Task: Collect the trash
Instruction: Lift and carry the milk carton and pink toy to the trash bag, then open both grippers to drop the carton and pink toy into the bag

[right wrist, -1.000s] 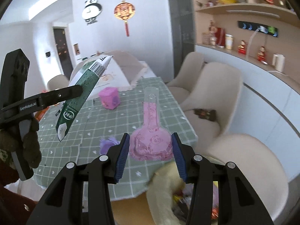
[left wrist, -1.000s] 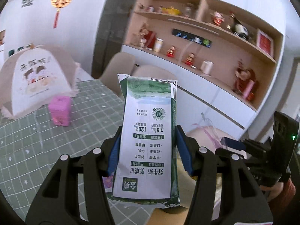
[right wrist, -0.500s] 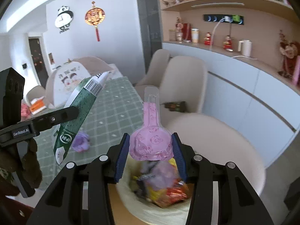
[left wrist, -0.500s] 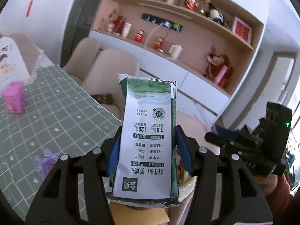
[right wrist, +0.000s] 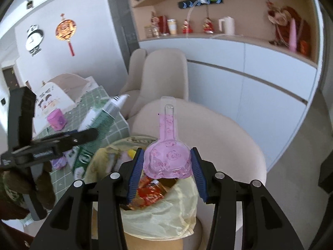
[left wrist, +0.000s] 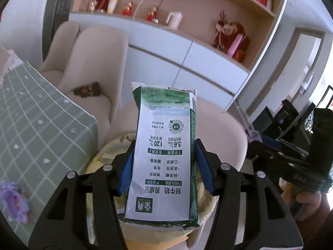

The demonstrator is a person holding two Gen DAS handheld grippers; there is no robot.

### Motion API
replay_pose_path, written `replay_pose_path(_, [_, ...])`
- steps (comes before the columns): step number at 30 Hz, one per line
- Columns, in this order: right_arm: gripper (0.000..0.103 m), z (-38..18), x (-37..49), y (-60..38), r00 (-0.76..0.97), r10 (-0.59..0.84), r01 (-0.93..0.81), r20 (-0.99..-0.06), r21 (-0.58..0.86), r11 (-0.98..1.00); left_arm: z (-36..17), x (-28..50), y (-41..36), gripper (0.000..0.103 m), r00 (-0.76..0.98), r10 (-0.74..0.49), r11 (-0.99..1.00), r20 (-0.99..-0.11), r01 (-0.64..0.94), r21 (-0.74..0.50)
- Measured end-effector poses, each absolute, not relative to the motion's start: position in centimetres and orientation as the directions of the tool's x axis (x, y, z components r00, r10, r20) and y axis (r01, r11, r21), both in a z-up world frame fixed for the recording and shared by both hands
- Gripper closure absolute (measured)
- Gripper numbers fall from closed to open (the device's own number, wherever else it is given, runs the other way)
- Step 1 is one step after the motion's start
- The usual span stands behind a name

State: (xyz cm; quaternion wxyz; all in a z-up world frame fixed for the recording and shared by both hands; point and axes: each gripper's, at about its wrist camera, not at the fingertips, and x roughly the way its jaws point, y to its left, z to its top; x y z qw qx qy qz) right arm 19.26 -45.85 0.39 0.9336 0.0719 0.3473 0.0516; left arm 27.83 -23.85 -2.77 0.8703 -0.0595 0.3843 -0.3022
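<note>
Left gripper (left wrist: 164,168) clenched on milk carton (left wrist: 164,145), above near rim of bin bag (right wrist: 166,218).
Right gripper (right wrist: 167,169) grasping pink plastic pack (right wrist: 168,156), over bag mouth.
Risk: carton long, grippers near each other; early release bounces it off rim onto chair (right wrist: 229,141).

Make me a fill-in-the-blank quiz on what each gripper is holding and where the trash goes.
1. The left gripper is shut on a green and white milk ____.
2. The right gripper holds a clear plastic package tinted ____.
3. The bin under the package is lined with a ____ bag.
4. The tablecloth is ____ with a white grid.

Missing words: carton, pink, yellow, green
</note>
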Motion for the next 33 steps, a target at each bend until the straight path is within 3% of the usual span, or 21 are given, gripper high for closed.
replay_pose_path(6, [0.060,-1.1,20.3,-47.6,0.736,0.143,-0.010,-0.662,0.201,0.980,-8.8,30.1,-26.1,0.051,0.380,-0.534,0.832,-0.755,0.396,-0.390])
replay_pose_path(10, [0.060,-1.4,20.5,-47.9,0.736,0.148,-0.018,-0.661,0.199,0.980,-10.0,29.8,-26.1,0.051,0.372,-0.536,0.831,-0.758,0.392,-0.395])
replay_pose_path(20, [0.060,-2.0,22.0,-45.1,0.721,0.245,-0.102,-0.648,0.251,0.963,-5.7,27.6,-22.5,0.038,0.454,-0.562,0.825,-0.692,0.370,-0.427])
replay_pose_path(27, [0.060,-3.7,24.4,-37.6,0.662,0.362,-0.251,-0.656,0.261,0.932,-2.4,23.7,-15.0,0.029,0.569,-0.451,0.892,-0.688,0.268,-0.364])
replay_pose_path(33, [0.060,-7.9,25.7,-33.4,0.576,0.279,-0.224,-0.769,0.180,0.958,-1.6,20.8,-8.6,0.023,0.625,-0.350,0.936,-0.698,0.206,-0.285])
